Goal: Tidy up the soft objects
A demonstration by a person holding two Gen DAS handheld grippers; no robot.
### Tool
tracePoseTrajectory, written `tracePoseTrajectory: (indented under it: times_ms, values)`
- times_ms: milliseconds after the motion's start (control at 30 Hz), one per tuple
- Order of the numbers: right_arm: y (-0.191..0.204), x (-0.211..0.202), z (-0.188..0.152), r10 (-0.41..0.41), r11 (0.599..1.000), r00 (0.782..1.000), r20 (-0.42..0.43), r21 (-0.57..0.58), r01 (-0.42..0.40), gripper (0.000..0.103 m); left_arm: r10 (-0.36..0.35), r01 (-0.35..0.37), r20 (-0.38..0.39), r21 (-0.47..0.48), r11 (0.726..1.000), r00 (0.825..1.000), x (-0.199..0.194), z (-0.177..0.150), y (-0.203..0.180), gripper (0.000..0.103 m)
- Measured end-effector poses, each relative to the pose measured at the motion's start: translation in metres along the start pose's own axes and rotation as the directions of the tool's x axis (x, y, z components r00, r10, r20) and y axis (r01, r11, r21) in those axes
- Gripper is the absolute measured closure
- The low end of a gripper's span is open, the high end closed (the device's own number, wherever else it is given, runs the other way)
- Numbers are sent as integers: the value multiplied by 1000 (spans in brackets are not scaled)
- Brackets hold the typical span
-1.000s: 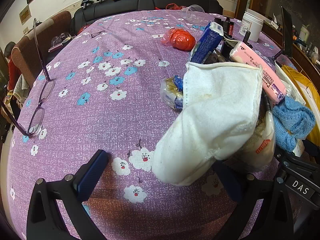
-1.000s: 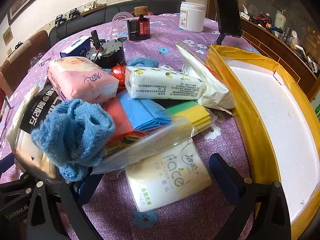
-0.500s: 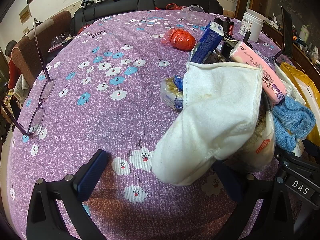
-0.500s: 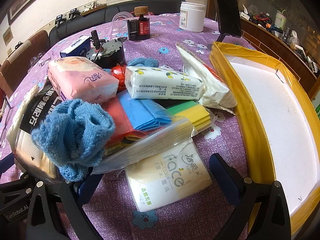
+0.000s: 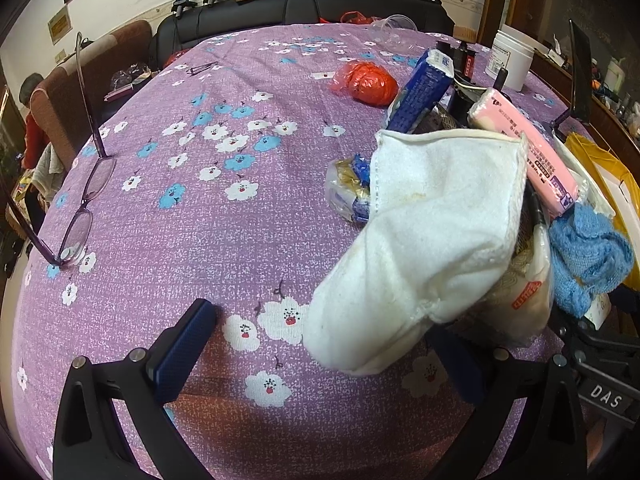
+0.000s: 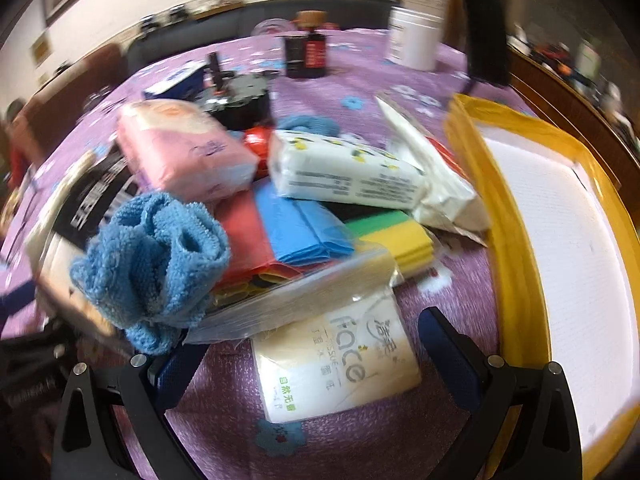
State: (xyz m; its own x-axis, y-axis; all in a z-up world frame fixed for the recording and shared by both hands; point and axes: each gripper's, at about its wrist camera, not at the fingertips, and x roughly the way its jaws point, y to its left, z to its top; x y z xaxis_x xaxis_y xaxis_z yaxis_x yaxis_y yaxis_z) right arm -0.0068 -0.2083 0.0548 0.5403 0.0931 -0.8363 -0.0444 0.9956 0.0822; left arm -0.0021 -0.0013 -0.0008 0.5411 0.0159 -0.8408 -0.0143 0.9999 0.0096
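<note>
A white towel (image 5: 424,224) droops off a pile of soft goods at the right of the left wrist view, just ahead of my open, empty left gripper (image 5: 320,344). In the right wrist view the pile holds a blue cloth (image 6: 156,260), a pink tissue pack (image 6: 184,156), a white tissue pack (image 6: 348,172), a clear bag of coloured sheets (image 6: 304,232) and a "face" tissue pack (image 6: 336,360). My right gripper (image 6: 312,352) is open over the "face" pack, gripping nothing. A yellow-rimmed white tray (image 6: 516,240) lies to the right.
Purple glasses (image 5: 80,200) rest at the left of the purple floral tablecloth (image 5: 200,240). A red plastic bag (image 5: 368,82), a blue carton (image 5: 420,92), a white jar (image 6: 414,40) and a dark bottle (image 6: 306,50) stand further back.
The right wrist view is now blurred and the scene has shifted slightly right and down in it, so my right gripper is moving. The left gripper and towel have not moved.
</note>
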Motion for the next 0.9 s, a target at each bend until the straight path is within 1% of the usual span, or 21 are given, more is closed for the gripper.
tracePoseTrajectory:
  times_ms: [100,200,233,367,400,433,533,767,900]
  values:
    - [-1,-1,-1,41,997,999,-29,-60,-43,0,0,0,0,0,1000,1000,0,0,0,0]
    - [-1,-3,-6,89,986,995,-49,-136,-94,0,0,0,0,0,1000,1000,0,0,0,0]
    - [-1,-5,-9,98,983,994,-51,-151,-105,0,0,0,0,0,1000,1000,0,0,0,0]
    - [-2,-16,-24,182,964,983,-31,-191,-184,0,0,0,0,0,1000,1000,0,0,0,0]
    - [-2,-19,-27,208,958,978,-25,-198,-209,1,0,0,0,0,1000,1000,0,0,0,0]
    - [-2,-21,-30,223,954,975,-21,-202,-223,5,0,0,0,0,1000,1000,0,0,0,0]
    - [-5,-22,-30,224,952,974,-10,-213,-221,11,0,0,0,0,1000,1000,0,0,0,0]
    - [-13,-23,-31,269,938,963,-11,-225,-265,11,0,0,0,0,1000,1000,0,0,0,0]
    - [-13,-24,-33,295,929,955,-16,-228,-291,8,0,0,0,0,1000,1000,0,0,0,0]
